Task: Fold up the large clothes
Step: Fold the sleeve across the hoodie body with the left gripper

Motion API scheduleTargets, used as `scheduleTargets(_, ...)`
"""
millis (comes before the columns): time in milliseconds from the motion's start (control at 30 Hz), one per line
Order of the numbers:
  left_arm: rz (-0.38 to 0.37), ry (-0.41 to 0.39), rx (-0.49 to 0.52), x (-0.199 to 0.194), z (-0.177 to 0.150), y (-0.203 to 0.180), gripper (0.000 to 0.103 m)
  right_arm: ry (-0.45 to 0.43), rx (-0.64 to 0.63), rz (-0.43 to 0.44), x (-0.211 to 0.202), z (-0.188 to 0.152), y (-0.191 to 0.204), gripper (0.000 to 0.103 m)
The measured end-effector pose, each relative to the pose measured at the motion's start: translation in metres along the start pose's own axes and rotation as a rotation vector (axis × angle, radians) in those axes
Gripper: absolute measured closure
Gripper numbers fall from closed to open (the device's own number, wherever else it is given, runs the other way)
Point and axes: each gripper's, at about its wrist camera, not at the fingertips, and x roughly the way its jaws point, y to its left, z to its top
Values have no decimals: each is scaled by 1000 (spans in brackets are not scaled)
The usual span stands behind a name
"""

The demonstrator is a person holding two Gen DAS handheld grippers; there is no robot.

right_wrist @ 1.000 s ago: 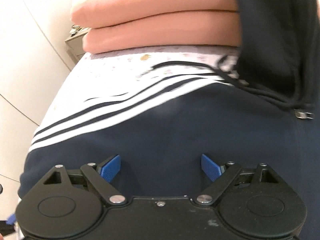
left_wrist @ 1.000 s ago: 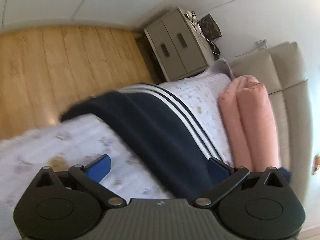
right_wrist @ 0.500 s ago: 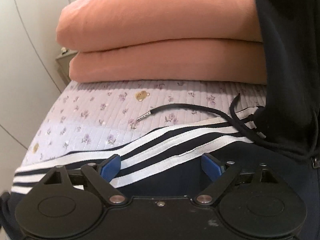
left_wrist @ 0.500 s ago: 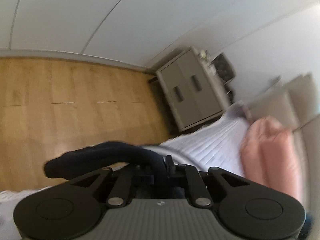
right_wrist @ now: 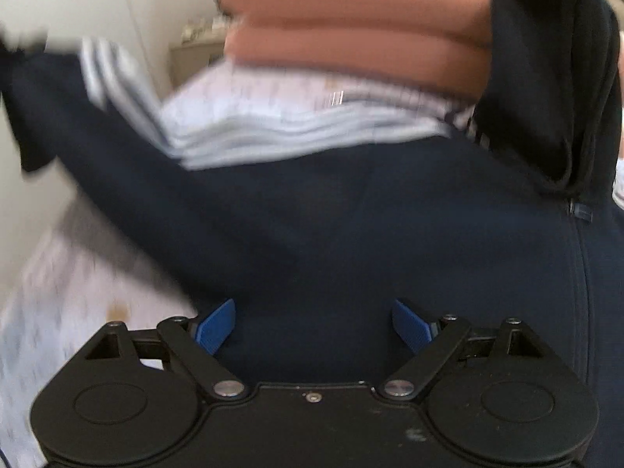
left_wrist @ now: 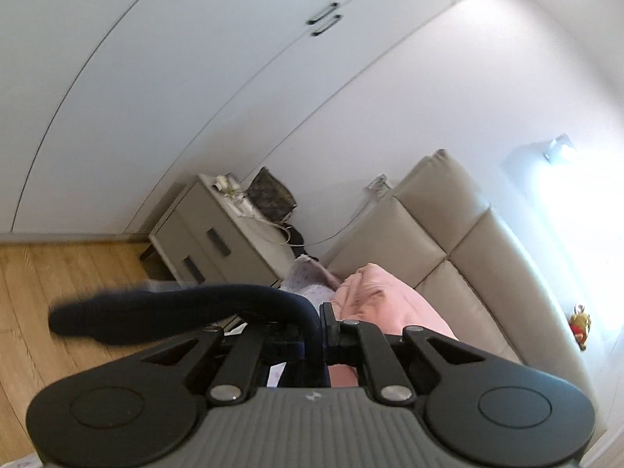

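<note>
A navy hooded jacket [right_wrist: 351, 226] with white sleeve stripes lies on the floral bedsheet [right_wrist: 70, 280]. My left gripper [left_wrist: 316, 325] is shut on the jacket's sleeve end [left_wrist: 156, 312] and holds it lifted in the air. In the right wrist view the raised striped sleeve [right_wrist: 109, 78] stretches up to the left, blurred. My right gripper [right_wrist: 314, 325] is open, low over the jacket's body, its blue pads [right_wrist: 216, 325] on either side of dark fabric. The hood [right_wrist: 546, 78] rests against the pink bedding.
Folded pink bedding [right_wrist: 351, 19] lies at the head of the bed, also in the left wrist view [left_wrist: 374, 304]. A beige padded headboard [left_wrist: 448, 241], a grey nightstand [left_wrist: 218, 241], white wardrobe doors [left_wrist: 195, 78] and wooden floor [left_wrist: 46, 292] surround the bed.
My left gripper closed on the sleeve end and lifted it, tilting upward toward the wall. My right gripper stayed open and shifted back over the jacket body.
</note>
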Motion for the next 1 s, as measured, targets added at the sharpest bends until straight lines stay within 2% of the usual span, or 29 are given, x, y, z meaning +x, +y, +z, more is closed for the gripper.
scheduleTargets(67,-5,14,32,1,-1,-18,95,-14,-34,0,-1,-3,1,0)
scheduleTargets(200,-21,0,168,-3,-12,-56,95,68,39,68,-16,5,-20,0)
scheduleTargets(300,-52,-19,253,-9,-23,-91,95,-12,195,94,-47,-1,-62,0)
scheduleTargets(367,-92,-24,328,-12,-34,-123,95,-59,278,74,-64,-7,-96,0)
scheduleTargets(500,-246,8,492,-29,-83,-202,95,-153,402,15,-108,-27,-165,0)
scheduleTargets(600,-391,90,597,-37,-143,-262,95,-196,481,-12,-133,-47,-213,0)
scheduleTargets(667,-443,219,664,-29,-199,-289,95,-188,519,-42,-141,-63,-239,0)
scheduleTargets(700,-444,284,665,-23,-224,-293,94,-174,537,-61,-141,-72,-252,0)
scheduleTargets(767,-426,473,670,-8,-282,-292,89,-138,571,-79,-137,-88,-272,0)
scheduleTargets(833,-376,678,711,3,-331,-283,86,-98,604,-68,-128,-97,-292,0)
scheduleTargets(867,-344,783,727,9,-346,-277,84,-89,608,-58,-123,-96,-296,0)
scheduleTargets(900,-328,870,725,11,-353,-271,79,-91,603,-46,-120,-92,-298,0)
scheduleTargets(933,-335,929,710,10,-351,-261,74,-98,590,-32,-114,-86,-299,0)
scheduleTargets(1000,-335,983,671,4,-330,-242,50,-139,532,4,-108,-63,-291,0)
